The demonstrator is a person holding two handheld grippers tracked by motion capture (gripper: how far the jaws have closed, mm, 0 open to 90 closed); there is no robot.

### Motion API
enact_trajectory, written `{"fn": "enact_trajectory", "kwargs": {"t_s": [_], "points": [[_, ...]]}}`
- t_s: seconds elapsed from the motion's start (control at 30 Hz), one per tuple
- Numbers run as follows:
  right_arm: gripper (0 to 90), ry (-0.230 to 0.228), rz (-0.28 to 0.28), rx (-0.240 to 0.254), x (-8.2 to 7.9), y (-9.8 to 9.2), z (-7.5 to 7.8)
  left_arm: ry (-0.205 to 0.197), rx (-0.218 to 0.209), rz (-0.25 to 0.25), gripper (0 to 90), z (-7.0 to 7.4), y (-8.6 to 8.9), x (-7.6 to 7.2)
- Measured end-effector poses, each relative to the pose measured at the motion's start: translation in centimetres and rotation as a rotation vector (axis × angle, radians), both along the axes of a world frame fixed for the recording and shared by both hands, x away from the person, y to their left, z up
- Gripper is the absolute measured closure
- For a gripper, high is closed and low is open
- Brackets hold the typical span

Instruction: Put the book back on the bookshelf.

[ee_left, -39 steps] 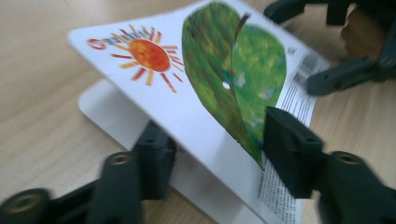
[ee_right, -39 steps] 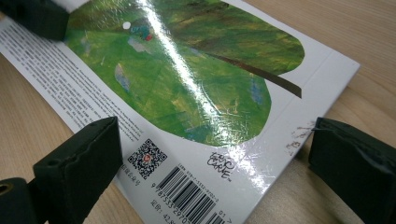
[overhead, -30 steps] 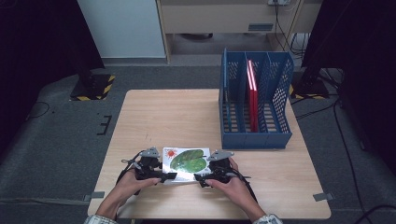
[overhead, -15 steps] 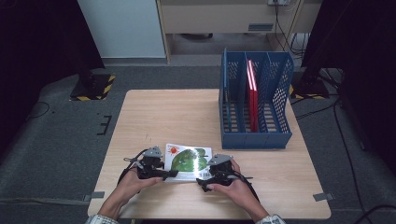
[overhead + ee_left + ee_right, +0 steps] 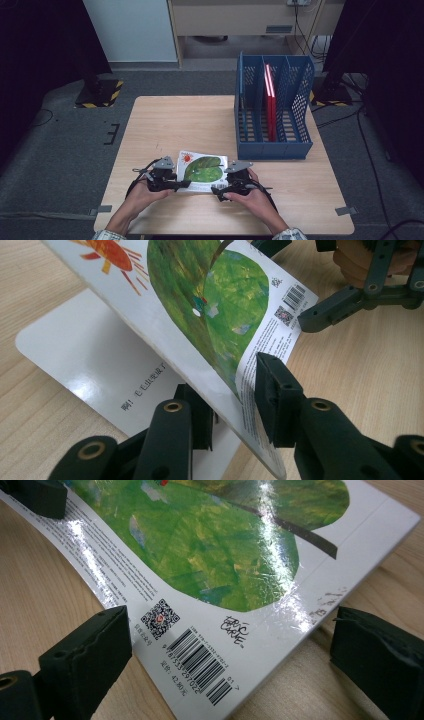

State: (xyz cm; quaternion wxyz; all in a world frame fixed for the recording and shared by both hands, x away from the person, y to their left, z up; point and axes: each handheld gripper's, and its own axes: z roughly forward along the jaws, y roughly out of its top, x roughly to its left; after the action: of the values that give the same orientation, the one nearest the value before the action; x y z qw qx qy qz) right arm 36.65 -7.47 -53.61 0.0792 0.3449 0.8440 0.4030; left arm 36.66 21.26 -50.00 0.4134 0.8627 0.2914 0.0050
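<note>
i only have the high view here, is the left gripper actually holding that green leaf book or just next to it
Observer: The left gripper is shut on the book's back cover, one jaw above it and one below; its jaws have just been closing.
Operator: and the right one
Observer: The right gripper is open, its jaws standing apart on either side of the book's barcode corner.
Operator: is the book still flat
Observer: No. The held cover is lifted off a white inner page with one printed line, which lies on the table.
</note>
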Motion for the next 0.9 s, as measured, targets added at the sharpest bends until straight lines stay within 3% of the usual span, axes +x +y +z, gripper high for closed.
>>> {"fn": "enact_trajectory", "kwargs": {"t_s": [0.33, 0.5, 0.73, 0.9], "points": [[7.5, 0.021, 0.005, 0.044, 1.2, -0.3, 0.3, -0.005, -0.003, -0.001, 71.6, 0.0, 0.0, 0.0], [8.9, 0.007, 0.003, 0.041, 1.3, -0.3, 0.5, 0.005, -0.015, 0.011, 71.4, -0.2, 0.2, 0.1], [22.1, -0.051, 0.004, 0.072, 1.4, 0.2, 2.0, -0.019, 0.016, 0.015, 71.7, -0.4, 0.0, 0.1], [24.0, -0.082, 0.008, 0.071, 1.3, 0.6, 2.8, -0.019, 0.011, 0.027, 71.9, -0.6, 0.1, 0.2]]}}
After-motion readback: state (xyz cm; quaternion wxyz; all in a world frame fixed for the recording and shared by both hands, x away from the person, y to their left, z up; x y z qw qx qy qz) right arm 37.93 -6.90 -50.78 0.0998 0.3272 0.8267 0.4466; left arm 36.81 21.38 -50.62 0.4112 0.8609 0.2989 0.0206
